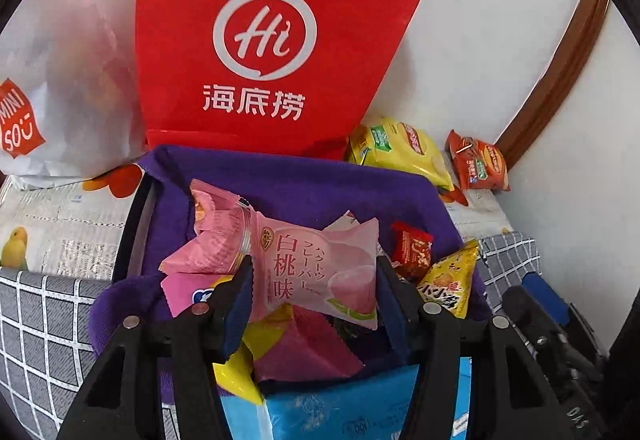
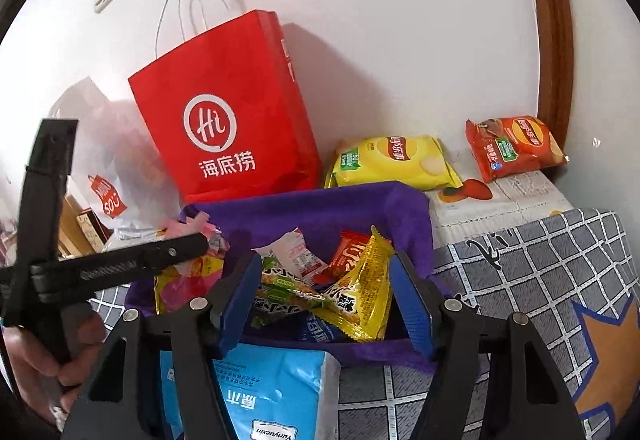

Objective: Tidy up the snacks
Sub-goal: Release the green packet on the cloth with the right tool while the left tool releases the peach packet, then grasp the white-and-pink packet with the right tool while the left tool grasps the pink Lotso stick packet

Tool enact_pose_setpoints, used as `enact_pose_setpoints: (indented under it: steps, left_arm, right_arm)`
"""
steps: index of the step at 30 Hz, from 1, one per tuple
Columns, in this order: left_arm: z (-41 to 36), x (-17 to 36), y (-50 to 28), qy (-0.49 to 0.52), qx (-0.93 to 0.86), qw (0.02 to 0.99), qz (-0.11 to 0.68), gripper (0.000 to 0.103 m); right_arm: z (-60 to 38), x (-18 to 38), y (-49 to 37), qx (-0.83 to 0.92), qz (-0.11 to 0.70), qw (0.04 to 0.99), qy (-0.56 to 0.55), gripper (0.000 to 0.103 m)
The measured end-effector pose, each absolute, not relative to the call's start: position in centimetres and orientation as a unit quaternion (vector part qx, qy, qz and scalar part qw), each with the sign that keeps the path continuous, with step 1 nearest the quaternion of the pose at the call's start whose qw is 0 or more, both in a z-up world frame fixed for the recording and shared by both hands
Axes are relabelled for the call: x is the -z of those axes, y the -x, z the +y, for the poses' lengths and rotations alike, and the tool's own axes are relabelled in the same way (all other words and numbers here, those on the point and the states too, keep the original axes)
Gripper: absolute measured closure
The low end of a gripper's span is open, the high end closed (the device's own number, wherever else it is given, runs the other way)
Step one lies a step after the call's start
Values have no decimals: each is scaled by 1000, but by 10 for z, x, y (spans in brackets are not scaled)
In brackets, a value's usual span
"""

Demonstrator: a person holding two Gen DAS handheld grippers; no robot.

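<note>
- Left gripper (image 1: 314, 290) fingers clamp a pale-pink peach-print snack packet (image 1: 320, 268) over the purple fabric bin (image 1: 304, 180).
- Right gripper (image 2: 324, 300) fingers stand apart, yellow snack packet (image 2: 360, 292) at 12 o'clock between them, unpressed.

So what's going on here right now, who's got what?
A person is sorting snacks with two handheld grippers over a purple bin. The left gripper straddles a pink peach-flavour packet, and the right gripper straddles a yellow snack packet; whether either grips is unclear. A yellow chip bag and an orange chip bag lie outside by the wall, beside a red paper bag.
</note>
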State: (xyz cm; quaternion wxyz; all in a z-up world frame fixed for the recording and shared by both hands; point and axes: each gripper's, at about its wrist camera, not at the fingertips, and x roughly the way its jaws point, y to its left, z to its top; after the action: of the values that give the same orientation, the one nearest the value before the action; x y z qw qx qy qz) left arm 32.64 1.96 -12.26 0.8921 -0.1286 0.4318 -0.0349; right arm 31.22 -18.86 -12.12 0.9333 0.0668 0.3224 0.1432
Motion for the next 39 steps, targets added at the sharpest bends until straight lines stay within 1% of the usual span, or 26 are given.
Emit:
enact_pose_setpoints:
  steps: [3, 5, 6, 8, 11, 12, 13, 20, 25, 29, 31, 33, 36, 39]
  left_arm:
    - [22, 123, -324, 128, 39, 889, 438, 39]
    - [26, 119, -320, 130, 43, 891, 434, 36]
    - [28, 116, -316, 131, 43, 893, 428, 32]
    - [34, 109, -303, 128, 40, 901, 414, 26]
    - [44, 103, -285, 122, 32, 906, 403, 25]
    - [48, 102, -280, 121, 27, 906, 405, 25]
    - [55, 100, -272, 124, 22, 906, 405, 25]
    - [87, 96, -226, 152, 36, 901, 405, 25]
    - [92, 102, -197, 150, 41, 900, 408, 25]
    - [92, 105, -177, 135, 43, 900, 412, 25]
    - [93, 108, -167, 137, 49, 898, 415, 25]
    - [94, 111, -159, 139, 59, 896, 417, 25]
    - [98, 115, -149, 138, 57, 894, 423, 25]
    - [103, 119, -138, 138, 58, 890, 430, 25]
  right_arm:
    - [-187, 122, -312, -144, 322, 933, -66, 37]
    - [-185, 123, -312, -148, 320, 934, -63, 37]
    - [-181, 125, -312, -151, 321, 933, -57, 37]
    - [-177, 127, -313, -152, 321, 933, -48, 38]
    - [-169, 130, -312, -153, 326, 932, -33, 41]
    - [-166, 130, -311, -152, 326, 933, -28, 45]
    - [-163, 129, -310, -156, 326, 932, -21, 46]
    - [-149, 110, -284, -182, 334, 925, -12, 47]
    - [-137, 111, -237, -186, 360, 914, 10, 51]
    - [-129, 128, -206, -186, 388, 903, 23, 51]
    - [-125, 147, -192, -185, 409, 894, 15, 51]
    - [-121, 162, -188, -194, 430, 882, 6, 51]
    - [-111, 181, -184, -194, 462, 865, -2, 54]
    - [-100, 189, -181, -193, 476, 858, 11, 54]
